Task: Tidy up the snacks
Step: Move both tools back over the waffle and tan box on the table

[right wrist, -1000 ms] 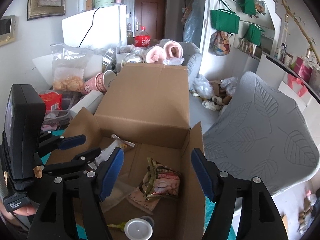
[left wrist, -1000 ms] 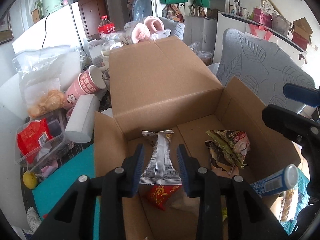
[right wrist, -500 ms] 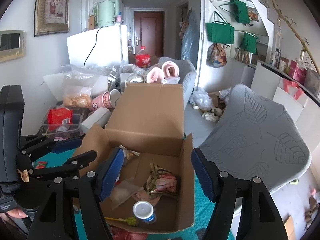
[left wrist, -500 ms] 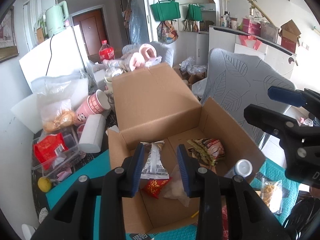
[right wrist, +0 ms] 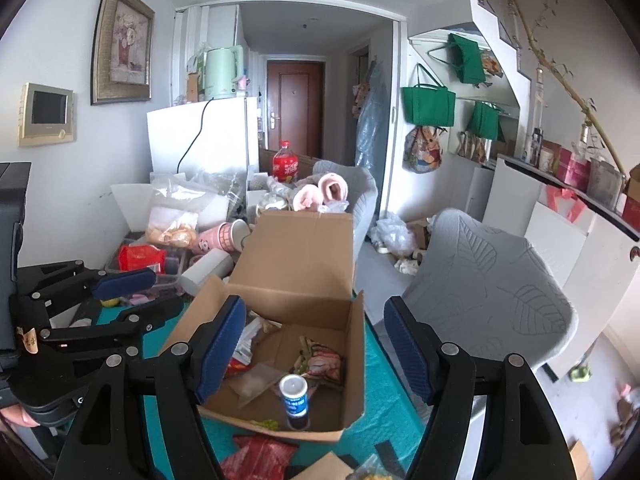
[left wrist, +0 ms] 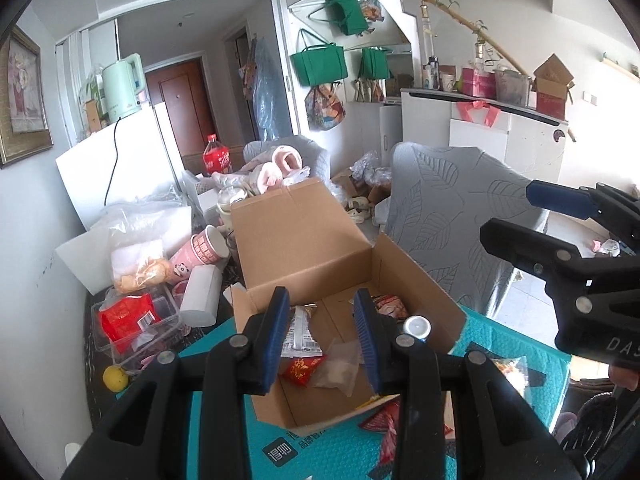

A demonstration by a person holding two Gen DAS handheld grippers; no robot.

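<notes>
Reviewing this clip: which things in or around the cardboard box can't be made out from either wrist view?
- Silver foil packet in the open cardboard box: left wrist view, print too small, left gripper covers its sides.
- Red snack bag on the teal mat: right wrist view, cut off by the bottom edge.
- Blue-labelled can: label too small to read.
- Box's near-left corner: hidden behind the right gripper.

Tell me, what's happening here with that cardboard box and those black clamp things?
A person is sorting snacks into the open cardboard box on a teal mat, holding a clamp-like tool in each hand. Right now both the left tool and the right tool are open, empty and held above the box. Inside lie a silver packet, a red packet, a crumpled bag and a blue can. More snacks wait on the mat.
</notes>
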